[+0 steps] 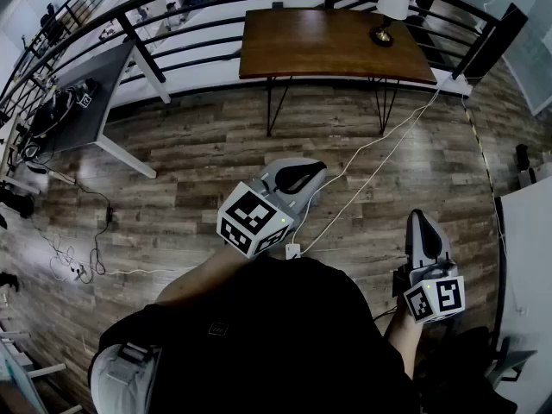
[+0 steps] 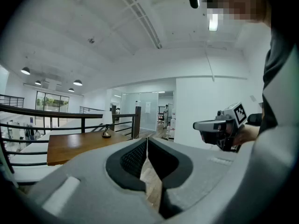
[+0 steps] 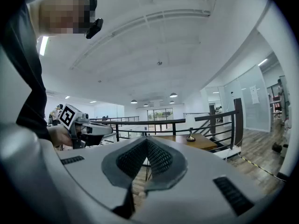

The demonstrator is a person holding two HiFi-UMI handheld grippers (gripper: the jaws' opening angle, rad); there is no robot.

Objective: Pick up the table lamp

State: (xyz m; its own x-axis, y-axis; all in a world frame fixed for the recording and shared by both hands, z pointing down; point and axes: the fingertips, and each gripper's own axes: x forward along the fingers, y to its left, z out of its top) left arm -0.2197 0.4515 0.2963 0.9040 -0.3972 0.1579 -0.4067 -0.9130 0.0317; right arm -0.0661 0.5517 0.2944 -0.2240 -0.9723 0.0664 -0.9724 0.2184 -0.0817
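Note:
The table lamp [image 1: 390,9], with a white shade and a small brass base, stands at the far right corner of a wooden table [image 1: 319,46] across the room. It looks small and distant in the left gripper view [image 2: 107,133] and the right gripper view [image 3: 190,135]. My left gripper [image 1: 302,177] is held out level over the floor, jaws shut and empty [image 2: 147,141]. My right gripper [image 1: 425,231] is lower right near my body, also shut with nothing in it [image 3: 146,141]. Both are far short of the lamp.
A black railing [image 1: 198,24] runs behind the wooden table. A grey desk [image 1: 82,93] with cables and gear stands at the left. A white cord [image 1: 362,179] snakes over the wood floor. A white tabletop edge [image 1: 526,257] lies at the right.

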